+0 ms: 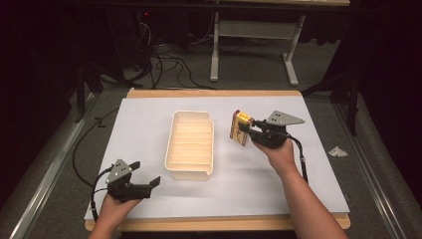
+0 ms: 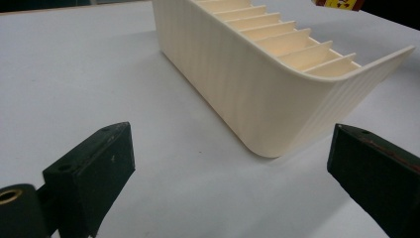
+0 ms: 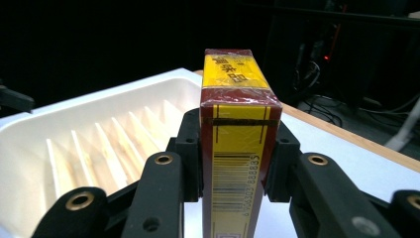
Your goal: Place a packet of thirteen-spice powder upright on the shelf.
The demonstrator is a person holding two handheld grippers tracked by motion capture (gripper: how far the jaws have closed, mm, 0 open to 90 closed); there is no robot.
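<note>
Your right gripper (image 1: 247,130), right of centre in the high view, is clamped on a yellow and dark red carton (image 1: 240,128). It holds the carton off the white table (image 1: 149,119), just right of the cream slotted tray (image 1: 191,144) at the frame's centre. The carton's long axis runs up the frame, roughly along the tray's length and across its dividers. It is film-wrapped, with a barcode on one narrow side. Your left gripper (image 1: 147,174), lower left, stands spread and empty near the tray's near end.

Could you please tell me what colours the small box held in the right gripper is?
The box is yellow with dark red edges and a barcode, clearest in the right gripper view.
</note>
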